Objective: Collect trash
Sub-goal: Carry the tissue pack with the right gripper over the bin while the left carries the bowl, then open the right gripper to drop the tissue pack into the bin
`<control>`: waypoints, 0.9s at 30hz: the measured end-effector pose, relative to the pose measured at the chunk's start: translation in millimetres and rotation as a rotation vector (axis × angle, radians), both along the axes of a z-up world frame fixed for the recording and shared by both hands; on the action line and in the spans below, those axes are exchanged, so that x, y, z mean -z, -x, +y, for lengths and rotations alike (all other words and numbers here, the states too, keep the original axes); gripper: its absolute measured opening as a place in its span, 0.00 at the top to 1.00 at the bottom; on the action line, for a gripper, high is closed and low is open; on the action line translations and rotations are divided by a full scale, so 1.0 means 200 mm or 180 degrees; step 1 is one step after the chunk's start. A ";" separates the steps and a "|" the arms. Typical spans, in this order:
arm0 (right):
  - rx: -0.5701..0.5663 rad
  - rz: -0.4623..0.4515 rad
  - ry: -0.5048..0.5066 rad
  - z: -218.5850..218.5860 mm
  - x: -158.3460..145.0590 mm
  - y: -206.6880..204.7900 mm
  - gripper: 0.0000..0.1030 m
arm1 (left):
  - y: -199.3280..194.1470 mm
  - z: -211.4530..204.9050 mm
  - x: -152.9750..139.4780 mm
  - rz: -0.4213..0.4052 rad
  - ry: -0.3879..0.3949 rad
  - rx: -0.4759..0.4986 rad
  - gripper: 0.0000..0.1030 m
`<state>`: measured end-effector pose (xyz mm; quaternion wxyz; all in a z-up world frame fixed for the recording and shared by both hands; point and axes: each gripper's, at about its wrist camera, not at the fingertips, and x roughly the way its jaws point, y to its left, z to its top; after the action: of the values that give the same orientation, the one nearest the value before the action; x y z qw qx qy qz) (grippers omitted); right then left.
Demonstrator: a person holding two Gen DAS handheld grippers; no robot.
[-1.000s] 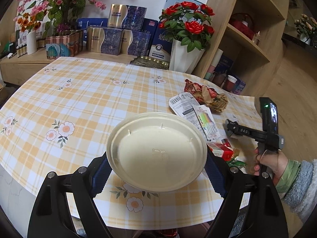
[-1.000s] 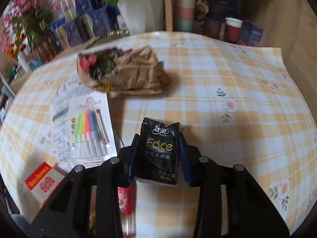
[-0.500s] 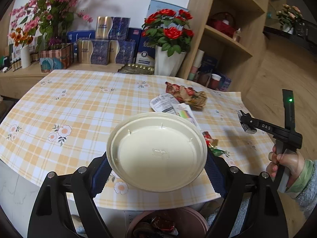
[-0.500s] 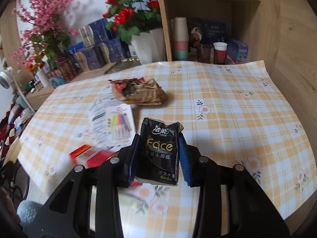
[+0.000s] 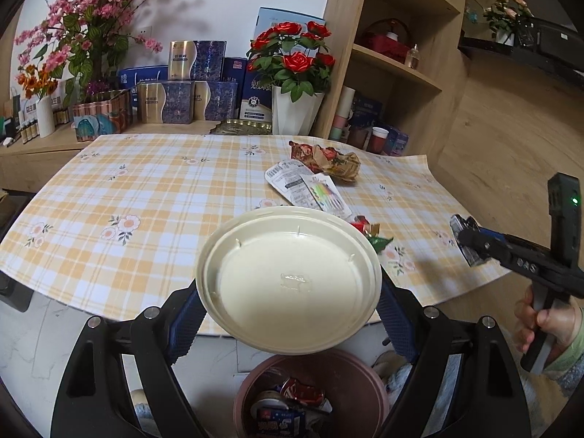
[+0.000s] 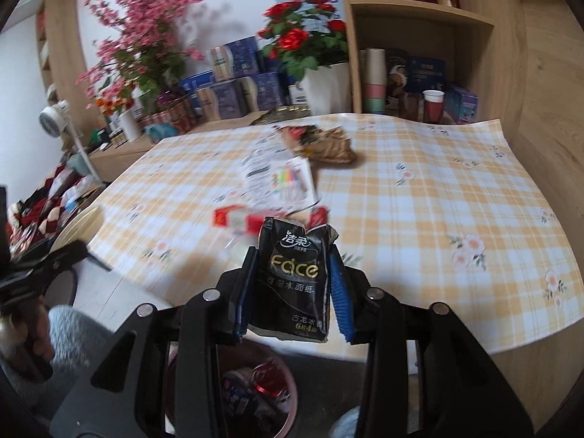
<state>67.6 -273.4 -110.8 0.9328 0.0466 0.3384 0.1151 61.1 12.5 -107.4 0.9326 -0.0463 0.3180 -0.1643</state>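
My left gripper [image 5: 288, 306] is shut on a cream plastic plate [image 5: 288, 279] and holds it off the table's near edge, above a brown trash bin [image 5: 310, 394] that holds wrappers. My right gripper [image 6: 292, 288] is shut on a black tissue packet [image 6: 294, 277] and also hangs over the bin [image 6: 252, 390]; it shows at the right of the left wrist view [image 5: 471, 244]. On the checked tablecloth lie a crumpled brown paper bag [image 5: 328, 158], a flat marker pack [image 5: 321, 193], a red carton [image 6: 237, 217] and a small red-green wrapper [image 5: 372, 233].
Gift boxes [image 5: 182, 84], a rose vase [image 5: 295, 109] and a pink flower arrangement [image 5: 91, 36] stand behind the table. A wooden shelf unit [image 5: 394, 54] with cups stands at the back right. The floor lies to the right.
Both grippers have pulled back from the table with their loads. The table has receded in both views and the trash bin has come into view beneath them.
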 end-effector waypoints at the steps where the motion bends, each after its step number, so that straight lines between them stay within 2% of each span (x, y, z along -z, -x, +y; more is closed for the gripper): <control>1: -0.0029 -0.0002 0.0007 0.02 0.01 0.03 0.62 | 0.02 0.01 0.01 0.0006 -0.0007 0.0004 0.20; 6: -0.0245 0.0094 0.0052 0.15 0.12 0.18 0.62 | 0.10 0.03 0.05 0.0015 -0.0029 0.0014 0.20; 10: -0.0356 0.0262 0.0059 0.26 0.26 0.24 0.62 | 0.16 0.03 0.08 -0.0001 -0.0073 0.0038 0.20; 14: -0.0439 0.0323 0.0254 0.38 0.41 0.28 0.62 | 0.20 0.04 0.11 0.0024 -0.0081 0.0038 0.20; 21: -0.0509 0.0697 0.0275 0.44 0.62 0.26 0.62 | 0.24 0.06 0.19 0.0032 -0.0053 -0.0018 0.20; 27: -0.0585 0.0871 0.0226 0.48 0.71 0.23 0.60 | 0.26 0.04 0.25 0.0057 -0.0060 -0.0021 0.20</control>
<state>21.4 -176.9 -253.6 0.8646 -0.0023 0.4690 0.1804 9.4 21.4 -157.8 0.9306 -0.0400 0.3278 -0.1578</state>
